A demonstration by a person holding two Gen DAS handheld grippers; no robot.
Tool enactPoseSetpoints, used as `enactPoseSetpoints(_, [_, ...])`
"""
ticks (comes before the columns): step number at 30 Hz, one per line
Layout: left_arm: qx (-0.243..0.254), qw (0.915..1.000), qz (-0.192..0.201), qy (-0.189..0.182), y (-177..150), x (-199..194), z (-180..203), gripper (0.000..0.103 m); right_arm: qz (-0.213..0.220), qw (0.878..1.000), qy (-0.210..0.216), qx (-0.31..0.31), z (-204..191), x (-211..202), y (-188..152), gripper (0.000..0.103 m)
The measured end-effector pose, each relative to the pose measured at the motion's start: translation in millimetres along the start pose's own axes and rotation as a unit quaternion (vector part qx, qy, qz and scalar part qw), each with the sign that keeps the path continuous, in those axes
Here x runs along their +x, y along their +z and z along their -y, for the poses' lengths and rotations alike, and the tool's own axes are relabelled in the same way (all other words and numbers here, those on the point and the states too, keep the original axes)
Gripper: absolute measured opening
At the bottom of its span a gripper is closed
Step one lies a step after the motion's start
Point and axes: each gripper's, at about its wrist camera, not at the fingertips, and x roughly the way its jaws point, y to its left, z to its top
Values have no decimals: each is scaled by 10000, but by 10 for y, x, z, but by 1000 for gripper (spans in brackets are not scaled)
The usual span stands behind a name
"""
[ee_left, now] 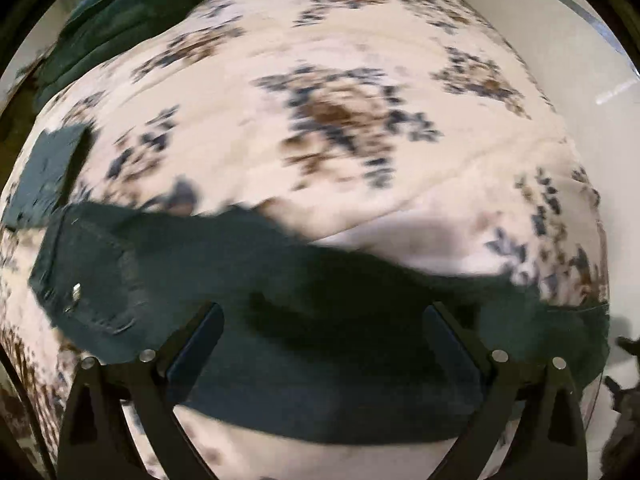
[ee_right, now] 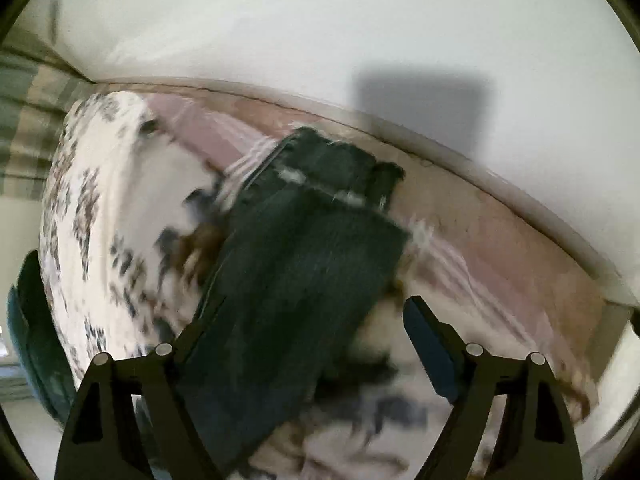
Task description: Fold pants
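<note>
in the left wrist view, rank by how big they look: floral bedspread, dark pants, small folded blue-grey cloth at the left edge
1. floral bedspread, fills most of the view
2. dark pants, a wide band lying close under the camera, so nearness inflates it
3. small folded blue-grey cloth, clearly smallest

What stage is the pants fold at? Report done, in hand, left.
Done: the pants lie on the floral bedspread, folded lengthwise into a long strip with one leg over the other.
In hand: nothing; the left gripper and right gripper both stand open above the fabric.
Left: probably the crosswise folds, since the strip lies full length.
</note>
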Motion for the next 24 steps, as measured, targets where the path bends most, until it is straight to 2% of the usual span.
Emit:
enactPoseSetpoints(1, [61, 10000, 42, -5, 17, -16, 99, 102, -153, 9998, 12, 94, 58, 130, 83, 70])
enactPoseSetpoints(2, [127, 9999, 73, -8, 39, -21, 187, 102, -286, 9992, 142, 238, 136, 245, 134, 36])
enactPoseSetpoints(3, [181, 9998, 75, 5, 43, -27, 241, 102, -389, 9984, 223, 331, 186, 322, 162, 16])
enactPoseSetpoints(4, [243, 9997, 67, 27, 26, -40, 312, 102, -324, 9989, 101, 327, 212, 335, 182, 10])
enactPoseSetpoints(7, [414, 9991, 33, 133, -26, -33, 437, 102, 236, 9990, -9, -380, 35, 153, 117, 5])
enactPoseSetpoints(9, [482, 9986, -34, 196, -62, -1, 479, 102, 646, 9951, 137, -741, -128, -35, 61, 5])
enactPoseSetpoints(13, [557, 9979, -175, 277, -142, 110, 551, 102, 1568, 9774, 501, -1329, -383, -577, 165, 5])
enactPoseSetpoints(15, [583, 9975, -227, 329, -193, 183, 571, 102, 1726, 9714, 413, -1576, -442, -630, 234, 5])
enactPoseSetpoints(17, [583, 9971, -247, 417, -236, 233, 576, 102, 1724, 9682, 163, -1805, -486, -506, 326, 5])
enactPoseSetpoints(22, [391, 9973, -357, 506, -325, 327, 530, 102, 1063, 9750, -628, -1850, -393, 131, 498, 5])
enactPoseSetpoints(24, [367, 9970, -423, 537, -357, 360, 520, 102, 914, 9774, -766, -1745, -307, 246, 510, 5])
